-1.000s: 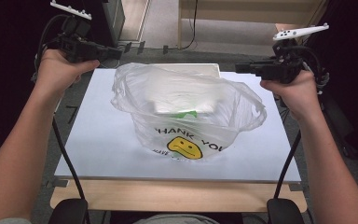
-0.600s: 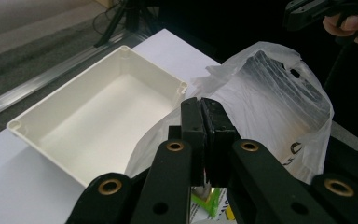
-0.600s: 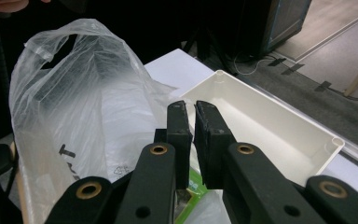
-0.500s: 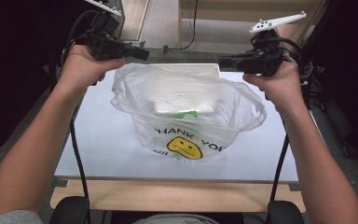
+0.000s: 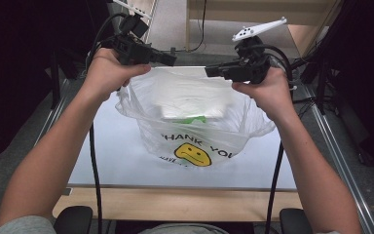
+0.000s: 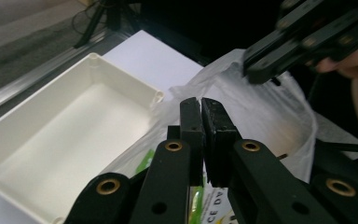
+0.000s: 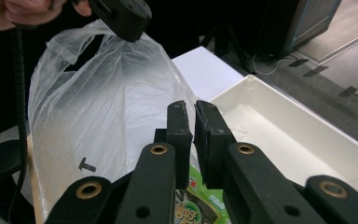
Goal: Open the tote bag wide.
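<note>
Above the bag's (image 5: 195, 122) far rim, the left gripper (image 5: 173, 60) is held with fingers (image 6: 190, 122) pressed together, nothing pinched. Below and between both grippers the bag is seen, a white tray (image 6: 65, 135) and green packet (image 7: 200, 198) inside. Opposite, the right gripper (image 5: 209, 72) is likewise closed on nothing.

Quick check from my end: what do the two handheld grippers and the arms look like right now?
Left gripper and right gripper are black, with flat paired jaws, brass-coloured pivot rivets and trailing black cables. The right gripper carries a pale three-cornered plate on top. The forearms are bare, with grey short sleeves.
</note>
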{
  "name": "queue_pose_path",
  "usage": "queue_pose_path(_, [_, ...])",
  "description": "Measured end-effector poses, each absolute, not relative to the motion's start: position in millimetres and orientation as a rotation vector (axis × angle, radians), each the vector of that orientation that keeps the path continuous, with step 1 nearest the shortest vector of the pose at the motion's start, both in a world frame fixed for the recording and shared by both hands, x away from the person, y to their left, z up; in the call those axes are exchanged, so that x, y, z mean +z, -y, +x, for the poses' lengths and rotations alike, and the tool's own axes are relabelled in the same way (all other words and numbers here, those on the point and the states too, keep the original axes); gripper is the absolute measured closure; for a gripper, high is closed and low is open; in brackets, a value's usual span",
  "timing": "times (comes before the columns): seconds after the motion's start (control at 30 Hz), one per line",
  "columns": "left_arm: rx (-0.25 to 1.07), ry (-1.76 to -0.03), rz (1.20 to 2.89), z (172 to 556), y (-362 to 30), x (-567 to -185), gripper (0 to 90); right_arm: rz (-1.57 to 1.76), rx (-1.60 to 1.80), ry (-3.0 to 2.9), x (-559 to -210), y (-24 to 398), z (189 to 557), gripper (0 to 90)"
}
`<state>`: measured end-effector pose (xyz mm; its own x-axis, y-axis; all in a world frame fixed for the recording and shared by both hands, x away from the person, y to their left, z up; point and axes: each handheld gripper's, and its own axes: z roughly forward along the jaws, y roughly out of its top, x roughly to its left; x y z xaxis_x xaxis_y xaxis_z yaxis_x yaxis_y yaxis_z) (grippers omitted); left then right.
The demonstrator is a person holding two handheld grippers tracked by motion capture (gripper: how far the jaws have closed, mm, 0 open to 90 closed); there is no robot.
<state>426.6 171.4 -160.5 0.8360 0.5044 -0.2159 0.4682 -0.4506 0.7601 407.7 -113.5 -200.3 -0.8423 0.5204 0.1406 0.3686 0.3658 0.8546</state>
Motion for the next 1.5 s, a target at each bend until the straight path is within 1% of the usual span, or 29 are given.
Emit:
queue_pose_path(0.1, [0.056, -0.717, 2.133, 425, -167, -168, 87.7, 0.807, 1.477, -2.469, -207, 113, 409, 85.9])
queue_pose_path(0.37, [0.031, -0.788, 2.206, 435, -158, -208, 85.9, 0.814, 1.400, -2.524, -228, 103, 416, 86.0])
queue_pose_path(0.53, [0.041, -0.804, 2.214, 440, -156, -223, 85.9, 0.818, 1.370, -2.556, -240, 94, 424, 86.1])
queue_pose_path(0.7, [0.041, -0.819, 2.220, 444, -160, -242, 85.8, 0.845, 1.361, -2.569, -255, 89, 433, 87.3])
queue_pose_path(1.03, [-0.009, -0.882, 2.233, 450, -169, -282, 85.0, 0.953, 1.333, -2.618, -302, 89, 444, 88.0])
queue_pose_path(1.5, [-0.069, -0.927, 2.218, 447, -176, -324, 84.8, 0.999, 1.347, -2.617, -330, 94, 442, 88.1])
